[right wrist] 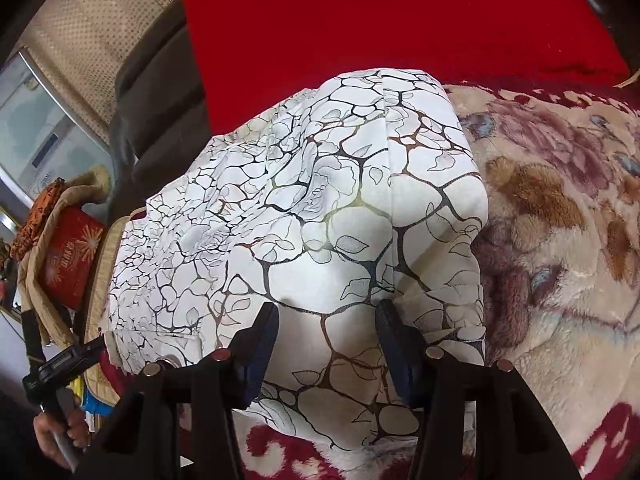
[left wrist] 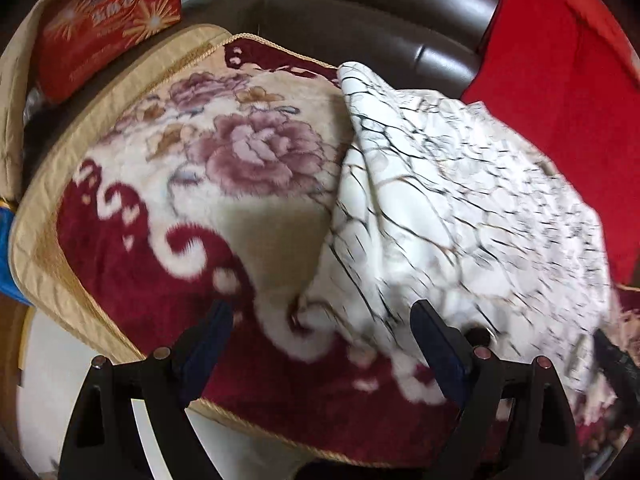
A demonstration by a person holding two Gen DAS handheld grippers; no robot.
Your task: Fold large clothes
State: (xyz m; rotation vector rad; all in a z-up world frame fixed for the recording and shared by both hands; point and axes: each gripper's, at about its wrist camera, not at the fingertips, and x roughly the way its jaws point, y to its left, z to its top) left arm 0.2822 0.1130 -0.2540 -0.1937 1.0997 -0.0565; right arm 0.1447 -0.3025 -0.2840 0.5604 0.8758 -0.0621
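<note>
A white garment with a dark crackle and leaf print [left wrist: 460, 200] lies bunched on a plush floral sofa cover [left wrist: 180, 240]. My left gripper [left wrist: 320, 320] is open, its blue-padded jaws wide apart just above the cover at the garment's left edge, holding nothing. In the right wrist view the garment [right wrist: 320, 220] fills the middle. My right gripper [right wrist: 328, 316] is open, its jaws straddling the near part of the garment without pinching it. The left gripper [right wrist: 80, 356] shows at the lower left of that view, at the garment's far edge.
A red cushion [right wrist: 380, 40] leans on the dark brown sofa back [left wrist: 360, 32] behind the garment. A red printed box [left wrist: 108, 24] sits at the sofa's end, also seen in the right wrist view [right wrist: 68, 260]. The floral cover [right wrist: 560, 240] spreads to the right.
</note>
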